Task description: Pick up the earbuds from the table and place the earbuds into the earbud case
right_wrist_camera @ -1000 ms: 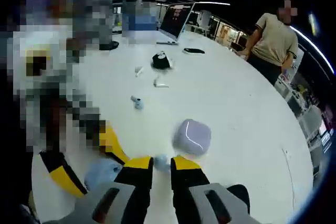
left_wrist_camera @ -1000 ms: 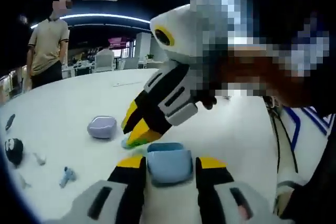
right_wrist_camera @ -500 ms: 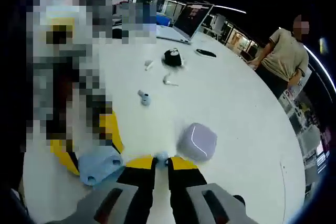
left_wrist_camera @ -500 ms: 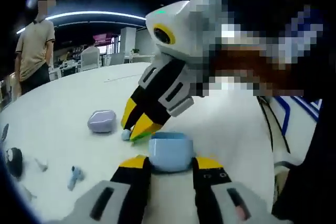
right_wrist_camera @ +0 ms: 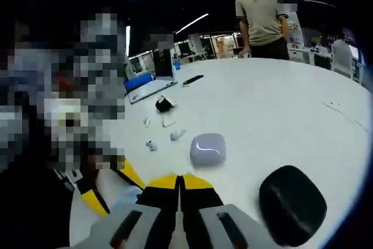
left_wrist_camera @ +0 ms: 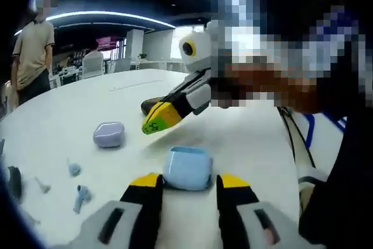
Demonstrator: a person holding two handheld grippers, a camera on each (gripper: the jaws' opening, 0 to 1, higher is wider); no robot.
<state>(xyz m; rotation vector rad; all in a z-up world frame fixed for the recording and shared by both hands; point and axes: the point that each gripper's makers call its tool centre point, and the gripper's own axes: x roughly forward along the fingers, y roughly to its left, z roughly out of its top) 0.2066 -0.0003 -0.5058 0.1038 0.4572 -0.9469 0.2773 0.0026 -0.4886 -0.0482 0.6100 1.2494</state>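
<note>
Left gripper view: the left gripper (left_wrist_camera: pixel 187 183) has its yellow-tipped jaws spread, one on each side of the light blue earbud case (left_wrist_camera: pixel 187 168), which sits on the white table (left_wrist_camera: pixel 245 138); whether the pads actually press the case walls cannot be told. Just beyond the case, the right gripper (left_wrist_camera: pixel 156 122) comes in from the right, raised above the table, jaws pressed together with nothing visible between the tips. Left of the case lie two small blue earbuds (left_wrist_camera: pixel 80 196), apart from each other and loose on the table, with a lavender case (left_wrist_camera: pixel 109 134) a little farther back, closed. A dark object (left_wrist_camera: pixel 13 182) sits at the far left edge. A person in a tan shirt (left_wrist_camera: pixel 32 51) stands at the far side of the table. Right gripper view: the right gripper (right_wrist_camera: pixel 179 183) jaws meet flat against each other, no earbud seen in them. The left gripper (right_wrist_camera: pixel 108 188) shows at lower left, mostly blurred. A black case (right_wrist_camera: pixel 291 203) lies near on the right, the lavender case (right_wrist_camera: pixel 207 148) sits ahead, then small earbuds (right_wrist_camera: pixel 152 144) scattered beyond it, then a laptop (right_wrist_camera: pixel 152 86) and the standing person (right_wrist_camera: pixel 261 16).
</note>
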